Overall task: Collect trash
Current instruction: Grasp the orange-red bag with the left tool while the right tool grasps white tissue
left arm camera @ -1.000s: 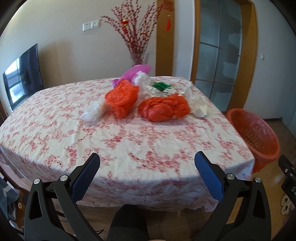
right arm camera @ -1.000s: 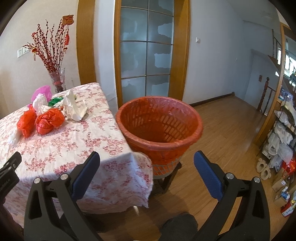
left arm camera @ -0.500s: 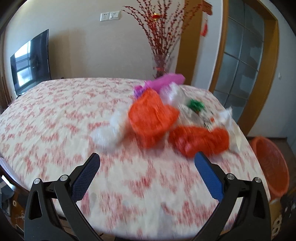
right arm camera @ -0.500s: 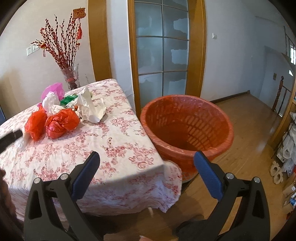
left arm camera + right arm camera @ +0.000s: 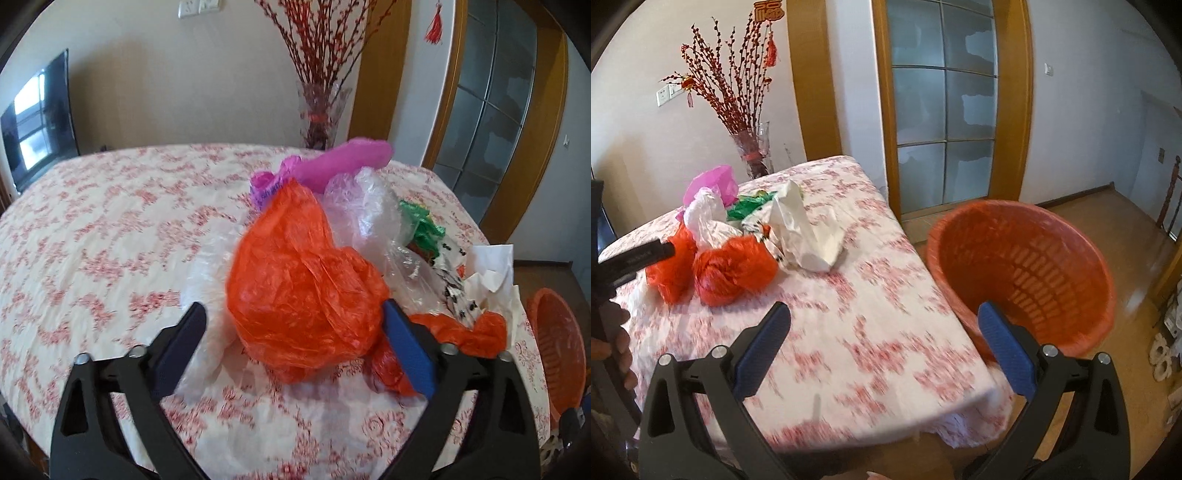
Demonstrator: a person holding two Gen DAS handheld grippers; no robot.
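A heap of plastic-bag trash lies on the floral tablecloth. In the left wrist view my open left gripper straddles a crumpled orange bag, with a clear bag by its left finger. Behind lie a second orange bag, a pink bag, clear plastic, a green bag and white paper. In the right wrist view my right gripper is open and empty over the table's near corner, beside the orange basket.
A glass vase with red branches stands at the table's far edge. A TV is at the left wall. A glass door with a wooden frame is behind the basket, which stands off the table's right side.
My left gripper has moved forward across the table until its open fingers flank the orange bag. My right gripper has shifted left over the table corner, so the basket now sits further right.
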